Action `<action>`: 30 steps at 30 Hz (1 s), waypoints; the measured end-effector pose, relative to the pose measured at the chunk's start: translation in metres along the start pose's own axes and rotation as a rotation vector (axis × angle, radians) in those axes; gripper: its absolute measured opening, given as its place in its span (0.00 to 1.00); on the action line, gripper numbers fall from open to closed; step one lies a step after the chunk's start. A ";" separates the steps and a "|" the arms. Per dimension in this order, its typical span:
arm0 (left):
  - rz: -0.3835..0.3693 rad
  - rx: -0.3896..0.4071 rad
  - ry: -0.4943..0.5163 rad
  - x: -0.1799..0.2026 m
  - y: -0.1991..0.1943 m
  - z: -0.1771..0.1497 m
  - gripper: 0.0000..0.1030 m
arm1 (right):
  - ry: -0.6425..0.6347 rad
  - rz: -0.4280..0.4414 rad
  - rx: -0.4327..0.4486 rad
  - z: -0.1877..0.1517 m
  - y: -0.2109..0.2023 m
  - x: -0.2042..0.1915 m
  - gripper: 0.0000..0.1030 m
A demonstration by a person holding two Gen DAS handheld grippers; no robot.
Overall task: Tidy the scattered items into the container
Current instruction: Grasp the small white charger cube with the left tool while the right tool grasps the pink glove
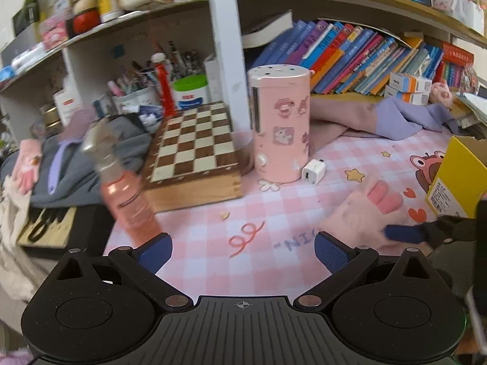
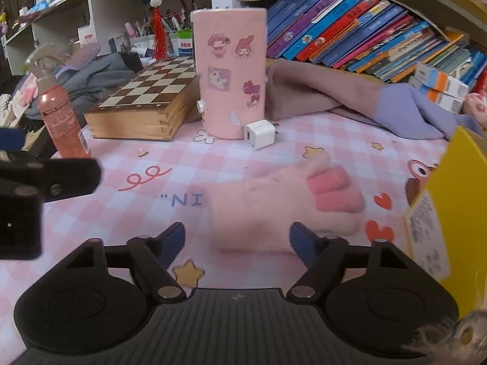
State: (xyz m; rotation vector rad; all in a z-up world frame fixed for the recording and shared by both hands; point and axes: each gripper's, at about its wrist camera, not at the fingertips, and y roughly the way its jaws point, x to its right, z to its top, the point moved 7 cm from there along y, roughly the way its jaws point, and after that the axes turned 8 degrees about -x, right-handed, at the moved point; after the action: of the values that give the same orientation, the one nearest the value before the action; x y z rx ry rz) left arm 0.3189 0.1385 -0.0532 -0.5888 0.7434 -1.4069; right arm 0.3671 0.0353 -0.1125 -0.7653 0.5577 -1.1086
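A fluffy pink glove [image 2: 283,210] with darker pink fingertips lies on the pink checked tablecloth. My right gripper [image 2: 237,243] is open, its blue pads on either side of the glove's cuff end, which lies between the jaws. The glove also shows in the left wrist view [image 1: 362,213]. My left gripper [image 1: 243,252] is open and empty over the cloth. A pink spray bottle [image 1: 127,194] stands just left of its left finger. A white charger cube [image 2: 258,133] lies by a tall pink canister [image 2: 231,73]. The yellow cardboard box [image 2: 456,200] stands at the right.
A wooden chessboard box [image 1: 194,149] lies behind the bottle. Grey and purple clothes [image 2: 395,109] are heaped at the back. Shelves hold slanted books [image 2: 365,30] and pen cups [image 1: 143,82]. The right gripper's finger shows in the left wrist view [image 1: 404,232].
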 end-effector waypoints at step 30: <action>-0.081 -0.110 -0.069 0.106 0.171 0.077 0.68 | -0.017 0.063 -0.085 -0.034 -0.016 0.043 0.24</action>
State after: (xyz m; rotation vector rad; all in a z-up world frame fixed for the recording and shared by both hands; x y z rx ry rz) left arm 0.4898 0.0432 -0.1436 -0.7569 0.7522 -1.4194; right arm 0.3484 -0.0174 -0.1227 -0.8242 0.6136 -1.0245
